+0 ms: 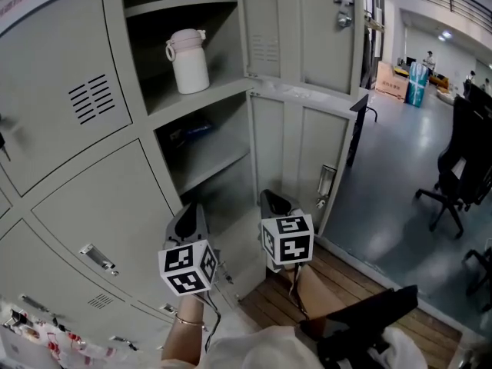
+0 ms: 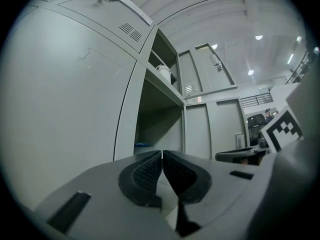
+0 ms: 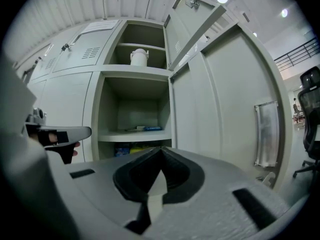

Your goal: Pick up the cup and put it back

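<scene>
The cup (image 1: pixel 188 60) is a white lidded flask with a side handle. It stands upright on the upper open shelf of the grey locker (image 1: pixel 84 167); it shows small in the left gripper view (image 2: pixel 164 73) and the right gripper view (image 3: pixel 139 57). My left gripper (image 1: pixel 189 212) is held low before the locker, well below the cup, its jaws shut with nothing between them (image 2: pixel 162 156). My right gripper (image 1: pixel 275 200) sits beside it at about the same height, also shut and empty (image 3: pixel 160 151).
The locker's open doors (image 1: pixel 307 141) hang at the right of the compartments. The lower shelf (image 3: pixel 137 134) carries a small blue item, with more coloured items beneath. Office chairs (image 1: pixel 461 167) stand on the grey floor at right. Wooden flooring (image 1: pixel 346 279) lies below.
</scene>
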Tool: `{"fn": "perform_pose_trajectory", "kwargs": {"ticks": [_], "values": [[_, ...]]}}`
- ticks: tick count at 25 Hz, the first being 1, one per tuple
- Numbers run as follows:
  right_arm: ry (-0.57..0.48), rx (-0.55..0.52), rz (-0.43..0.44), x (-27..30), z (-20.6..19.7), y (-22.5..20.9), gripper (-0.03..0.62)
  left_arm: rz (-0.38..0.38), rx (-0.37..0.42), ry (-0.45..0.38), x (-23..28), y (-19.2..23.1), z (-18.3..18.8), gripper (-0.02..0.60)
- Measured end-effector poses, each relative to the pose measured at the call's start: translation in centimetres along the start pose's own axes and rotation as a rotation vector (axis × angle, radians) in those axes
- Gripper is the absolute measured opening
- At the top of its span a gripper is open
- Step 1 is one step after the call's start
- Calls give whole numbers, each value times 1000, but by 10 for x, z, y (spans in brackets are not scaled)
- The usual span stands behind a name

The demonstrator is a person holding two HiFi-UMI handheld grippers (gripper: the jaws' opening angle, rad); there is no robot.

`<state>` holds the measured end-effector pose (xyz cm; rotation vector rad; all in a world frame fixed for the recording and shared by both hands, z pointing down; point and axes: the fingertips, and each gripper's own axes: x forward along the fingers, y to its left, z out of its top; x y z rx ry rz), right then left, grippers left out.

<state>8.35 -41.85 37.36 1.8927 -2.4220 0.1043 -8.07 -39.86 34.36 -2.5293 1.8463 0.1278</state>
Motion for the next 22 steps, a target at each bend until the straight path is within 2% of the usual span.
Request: {"fn": "perform_pose_trajectory", "kwargs": {"ticks": [22], "values": [[29, 0, 12, 10, -14, 5, -11, 14, -15, 19, 4, 4, -13, 12]]}}
